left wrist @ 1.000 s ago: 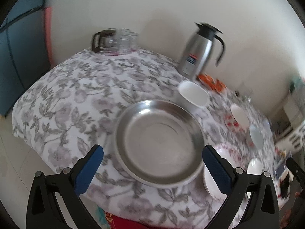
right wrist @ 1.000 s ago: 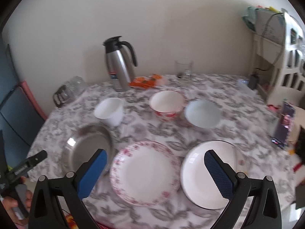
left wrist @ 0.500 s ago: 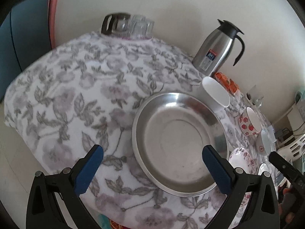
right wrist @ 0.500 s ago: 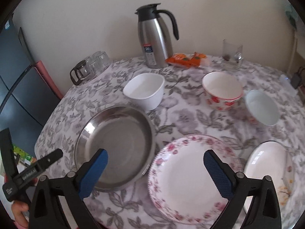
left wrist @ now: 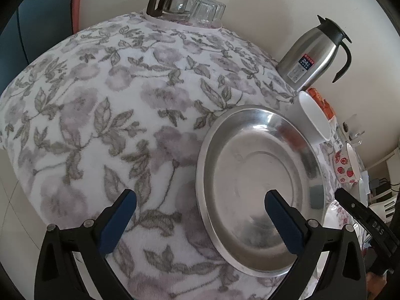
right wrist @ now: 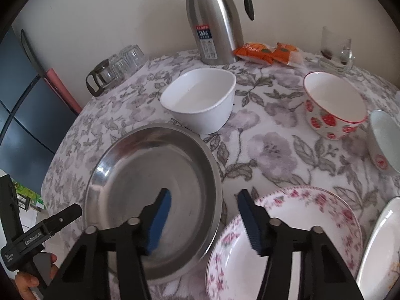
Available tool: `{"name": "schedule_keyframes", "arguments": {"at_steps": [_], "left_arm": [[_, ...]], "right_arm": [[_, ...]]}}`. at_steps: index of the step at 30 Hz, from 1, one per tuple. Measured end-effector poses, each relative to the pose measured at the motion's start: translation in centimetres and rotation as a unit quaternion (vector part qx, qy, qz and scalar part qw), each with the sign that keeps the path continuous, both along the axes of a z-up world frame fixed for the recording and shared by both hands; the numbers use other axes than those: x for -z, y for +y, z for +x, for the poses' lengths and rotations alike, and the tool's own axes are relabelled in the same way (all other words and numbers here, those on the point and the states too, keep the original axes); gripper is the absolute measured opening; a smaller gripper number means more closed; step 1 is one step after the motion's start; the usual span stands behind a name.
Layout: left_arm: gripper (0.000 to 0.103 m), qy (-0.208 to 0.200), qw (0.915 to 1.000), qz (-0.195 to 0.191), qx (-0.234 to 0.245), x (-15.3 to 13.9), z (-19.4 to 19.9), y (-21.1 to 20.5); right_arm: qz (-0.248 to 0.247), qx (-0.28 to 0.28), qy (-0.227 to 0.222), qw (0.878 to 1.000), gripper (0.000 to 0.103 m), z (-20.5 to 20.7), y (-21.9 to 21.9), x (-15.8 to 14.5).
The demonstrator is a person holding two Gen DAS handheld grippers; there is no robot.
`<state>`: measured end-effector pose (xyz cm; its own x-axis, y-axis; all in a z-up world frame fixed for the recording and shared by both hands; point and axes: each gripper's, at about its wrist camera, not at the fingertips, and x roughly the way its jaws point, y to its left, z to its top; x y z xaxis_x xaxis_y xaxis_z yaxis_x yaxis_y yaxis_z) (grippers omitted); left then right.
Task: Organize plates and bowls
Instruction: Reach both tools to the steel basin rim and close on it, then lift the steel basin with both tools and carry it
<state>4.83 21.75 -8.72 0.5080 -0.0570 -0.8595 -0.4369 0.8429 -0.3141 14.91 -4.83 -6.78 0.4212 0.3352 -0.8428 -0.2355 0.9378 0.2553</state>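
Left tongs (left wrist: 200, 215) are spread wide with nothing in them, one finger over the floral cloth, the other over the steel pan (left wrist: 257, 182), so they straddle its left rim without touching. The pan sits near the left edge of the desk (right wrist: 275, 150), with the white bowl (right wrist: 200, 100) just behind it. Right tongs (right wrist: 203, 221) are closing, half open, with the pan's right rim between the fingers; the pads don't look like they're pressing yet. The pink plate (right wrist: 300, 225) is right beside that rim, maybe touching, can't tell.

My guess is the pan is getting picked up to stack. Tip: get one pad properly inside the rim and one outside before squeezing, since steel is slippery. Lift level so the plate doesn't get nudged.
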Motion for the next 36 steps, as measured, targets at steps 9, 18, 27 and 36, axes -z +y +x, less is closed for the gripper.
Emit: {"name": "schedule_keyframes", "arguments": {"at_steps": [9,18,27,36], "left_arm": [[0.076,0.008,0.9999,-0.009,0.011,1.9,1.9,0.1],[0.049,0.005,0.9996,-0.017,0.024,3.1,3.2,-0.3],[0.026,0.000,0.9996,-0.016,0.024,3.3,3.4,-0.2],[0.022,-0.007,0.9996,-0.025,0.011,2.4,2.3,0.6]], "right_arm": [[0.004,0.000,0.022,1.000,0.037,2.6,0.3,2.5],[0.001,-0.012,0.034,0.999,0.021,3.9,1.3,4.4],[0.011,-0.012,0.045,0.999,0.016,4.1,1.3,5.1],[0.031,-0.016,0.051,0.998,0.015,3.6,0.9,4.7]]}}
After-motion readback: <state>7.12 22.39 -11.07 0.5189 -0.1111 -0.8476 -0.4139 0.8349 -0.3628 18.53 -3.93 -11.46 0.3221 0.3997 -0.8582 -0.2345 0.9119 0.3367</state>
